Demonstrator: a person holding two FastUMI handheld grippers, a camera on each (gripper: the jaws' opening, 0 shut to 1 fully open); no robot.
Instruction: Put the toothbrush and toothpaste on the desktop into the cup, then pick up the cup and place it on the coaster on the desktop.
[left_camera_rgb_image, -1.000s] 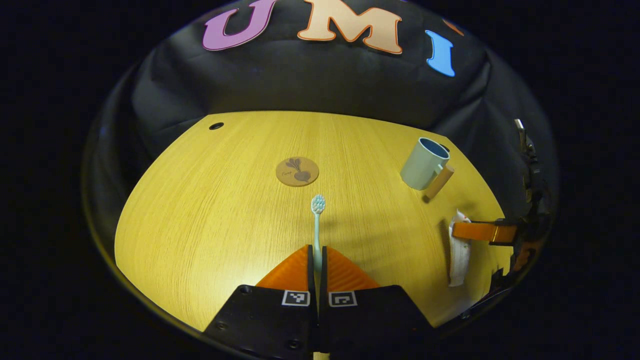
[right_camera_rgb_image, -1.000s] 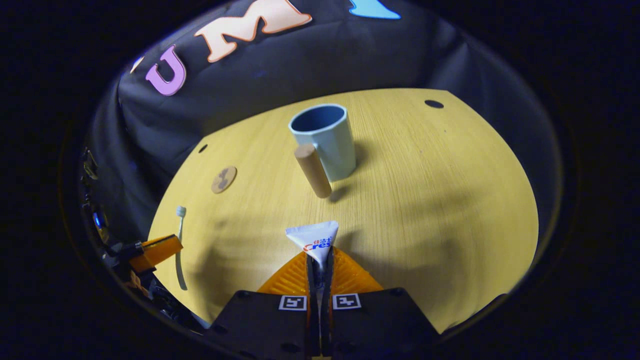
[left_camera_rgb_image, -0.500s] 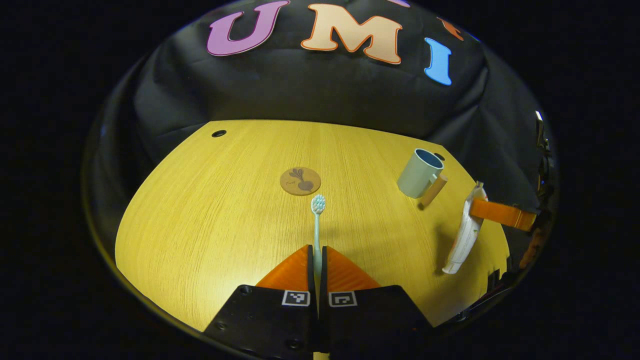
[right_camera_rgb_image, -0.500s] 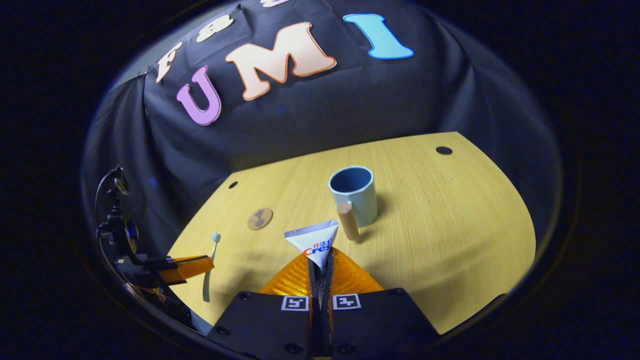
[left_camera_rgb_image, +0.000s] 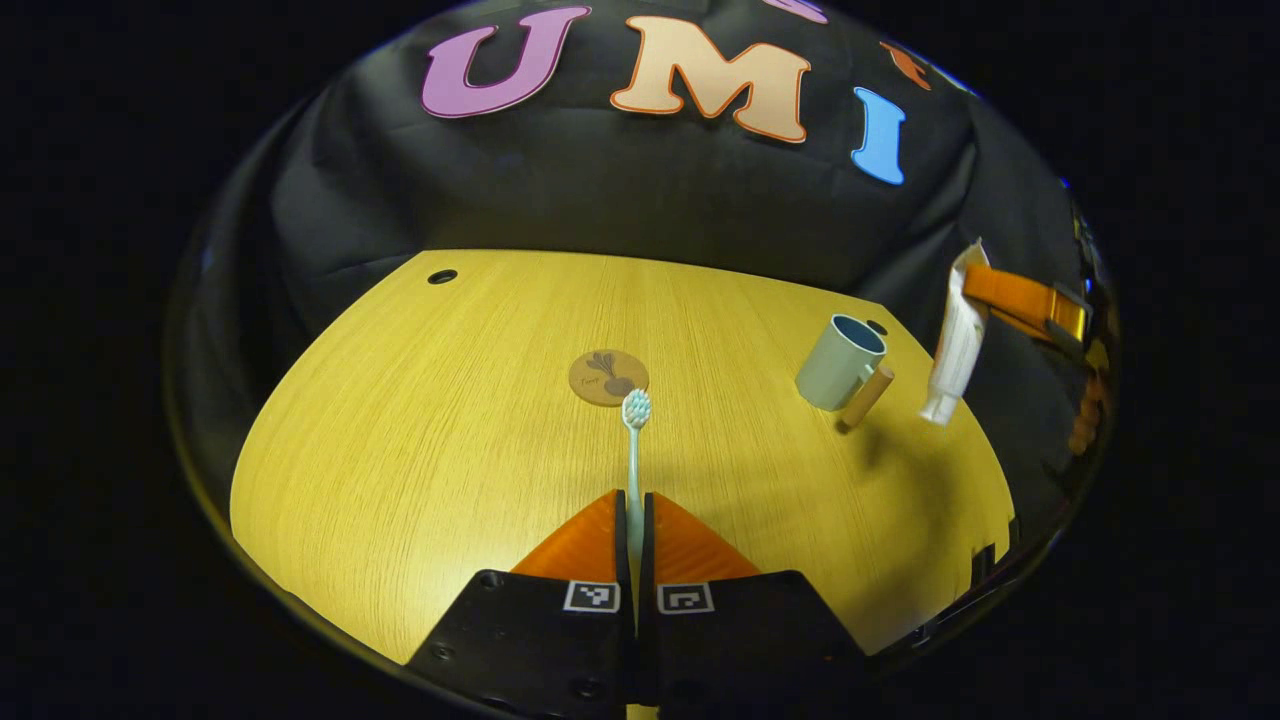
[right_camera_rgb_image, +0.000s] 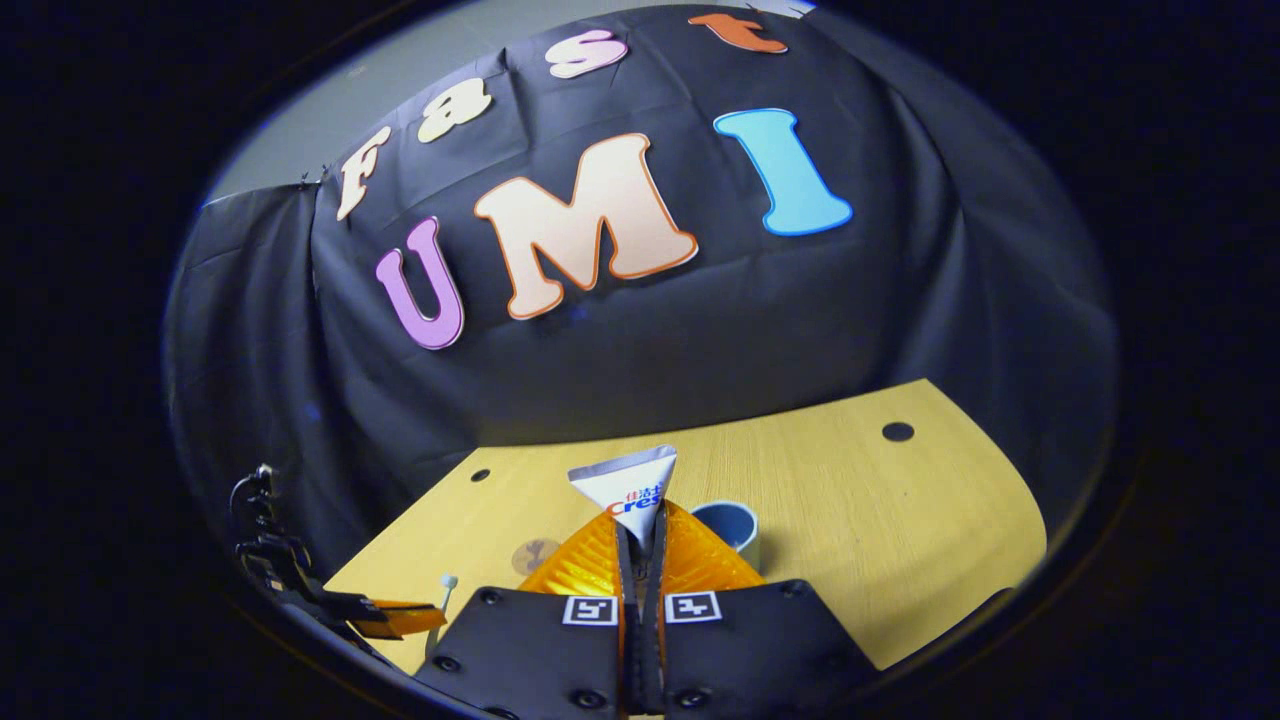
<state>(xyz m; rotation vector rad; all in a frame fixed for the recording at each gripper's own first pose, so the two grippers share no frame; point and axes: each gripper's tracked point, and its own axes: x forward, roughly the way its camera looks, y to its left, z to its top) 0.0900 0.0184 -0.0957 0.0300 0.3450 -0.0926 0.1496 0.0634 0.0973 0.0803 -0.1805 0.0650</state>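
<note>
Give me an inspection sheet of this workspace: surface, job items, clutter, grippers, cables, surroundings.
Surface: wooden desktop with round holes near its far edge.
Job's things: toothbrush and toothpaste each gripped; cup upright, nothing seen inside; coaster bare.
Clutter: nothing seen.
Grippers: left gripper shut on toothbrush; right gripper shut on toothpaste, raised beside the cup.
Cables: nothing seen.
Surroundings: black cloth wall behind the desktop.
</note>
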